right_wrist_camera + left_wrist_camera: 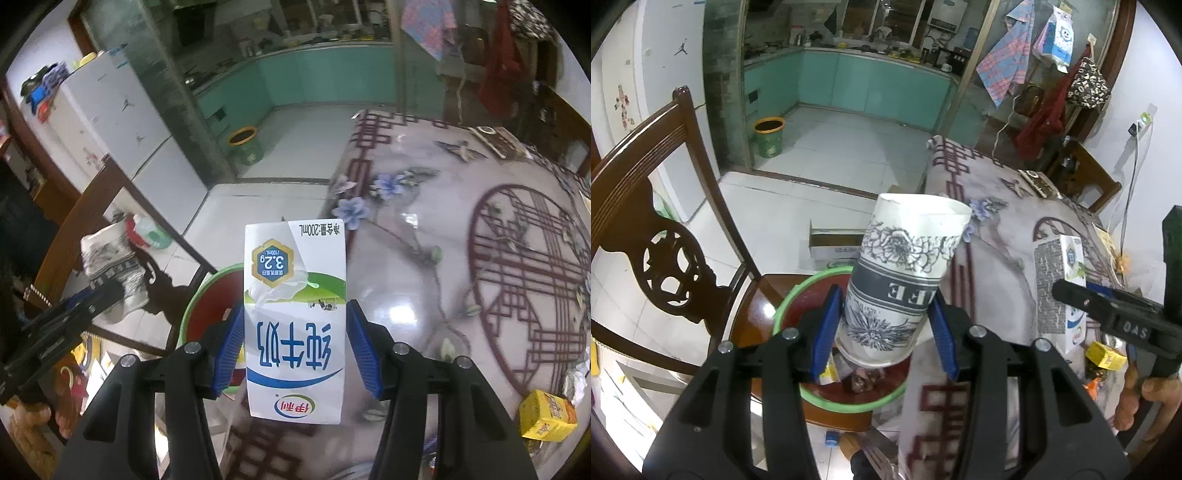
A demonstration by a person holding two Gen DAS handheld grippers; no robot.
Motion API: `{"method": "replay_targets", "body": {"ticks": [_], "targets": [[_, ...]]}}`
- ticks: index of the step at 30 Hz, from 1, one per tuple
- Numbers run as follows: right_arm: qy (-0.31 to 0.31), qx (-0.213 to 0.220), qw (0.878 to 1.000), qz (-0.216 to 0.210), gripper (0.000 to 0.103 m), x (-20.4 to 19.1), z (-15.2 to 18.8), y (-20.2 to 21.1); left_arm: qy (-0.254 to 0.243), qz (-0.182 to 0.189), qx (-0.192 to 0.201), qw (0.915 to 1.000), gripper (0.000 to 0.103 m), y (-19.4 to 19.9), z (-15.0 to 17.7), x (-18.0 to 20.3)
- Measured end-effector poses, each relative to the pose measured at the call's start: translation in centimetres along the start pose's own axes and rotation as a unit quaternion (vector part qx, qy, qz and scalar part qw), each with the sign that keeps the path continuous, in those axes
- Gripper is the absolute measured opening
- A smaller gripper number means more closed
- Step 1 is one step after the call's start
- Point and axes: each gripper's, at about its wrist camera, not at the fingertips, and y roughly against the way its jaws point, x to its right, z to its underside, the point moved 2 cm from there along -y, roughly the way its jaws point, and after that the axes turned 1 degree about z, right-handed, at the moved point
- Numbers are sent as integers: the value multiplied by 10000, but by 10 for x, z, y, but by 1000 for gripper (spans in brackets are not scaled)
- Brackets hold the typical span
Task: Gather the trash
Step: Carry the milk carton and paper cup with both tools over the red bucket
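My left gripper (882, 325) is shut on a white paper cup (905, 266) printed with grey flowers, held tilted over a green-rimmed red bin (786, 306) that stands on a wooden chair (661, 254). Some scraps lie in the bin under the cup. My right gripper (295, 339) is shut on a white, blue and green milk carton (295, 317), held upside down over the table's left edge, next to the same bin (207, 299). The carton (1058, 280) and right gripper also show at the right of the left wrist view, and the cup (110, 273) at the left of the right wrist view.
A table under a patterned cloth (461, 229) fills the right side. A small yellow box (548, 417) lies near its front right. An open cardboard box (834, 247) stands on the tiled floor behind the chair, and a green bucket (769, 136) by the kitchen doorway.
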Motion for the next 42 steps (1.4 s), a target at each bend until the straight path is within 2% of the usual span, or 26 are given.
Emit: {"method": "replay_targets", "body": {"ticks": [13,31,42], "targets": [[270,-125,9992,-260,53,-38,-5,-15,127,-70,-112,9998,45,-19,-6,-25],[369,-747,9932,-809,53,-71,-11,-64,311,-159,-360,9987,45,-60,-17,-47],[449,-1081,9890,-906,53,-77,-11,-96,498,-280,-702,9959,45,-96,-16,-66]]}}
